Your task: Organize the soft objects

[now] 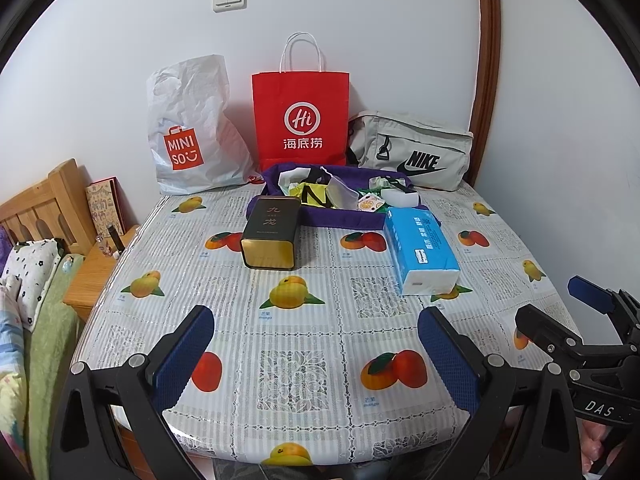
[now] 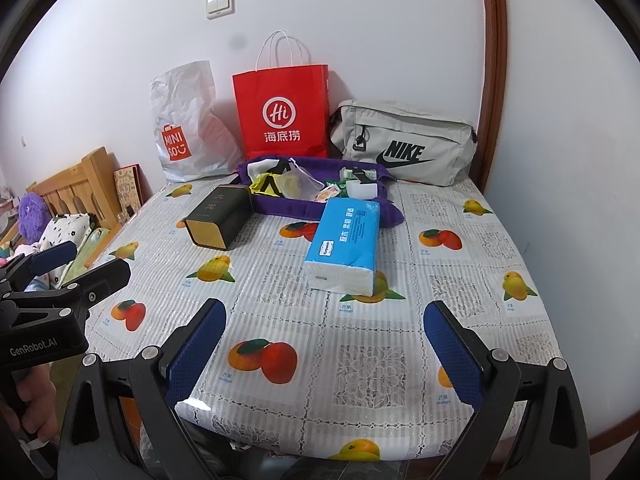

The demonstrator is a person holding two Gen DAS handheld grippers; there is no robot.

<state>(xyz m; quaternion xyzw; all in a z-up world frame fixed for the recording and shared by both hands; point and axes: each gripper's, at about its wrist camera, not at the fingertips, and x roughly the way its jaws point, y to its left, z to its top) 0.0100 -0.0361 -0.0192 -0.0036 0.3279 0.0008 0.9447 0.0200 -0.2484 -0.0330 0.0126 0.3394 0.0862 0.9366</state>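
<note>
A blue tissue pack [image 1: 424, 254] [image 2: 346, 248] lies on the table right of centre. A dark tin [image 1: 272, 236] [image 2: 220, 216] lies on its side to the left of it. Behind both sits a purple fabric tray [image 1: 340, 218] [image 2: 280, 206] with several small packets. At the back stand a white Miniso bag [image 1: 192, 128] [image 2: 188, 124], a red paper bag [image 1: 300, 120] [image 2: 282, 116] and a grey Nike bag [image 1: 412, 152] [image 2: 404, 144]. My left gripper [image 1: 316, 356] [image 2: 80, 264] is open and empty above the table's front. My right gripper [image 2: 324, 354] [image 1: 560, 304] is open and empty beside it.
The table [image 1: 320, 320] [image 2: 400, 360] has a fruit-print cover and stands against a white wall. A wooden bed frame [image 1: 44, 204] [image 2: 76, 184], a bedside stand [image 1: 92, 276] and bedding lie to the left. A brown door frame [image 1: 486, 60] [image 2: 494, 60] rises at the back right.
</note>
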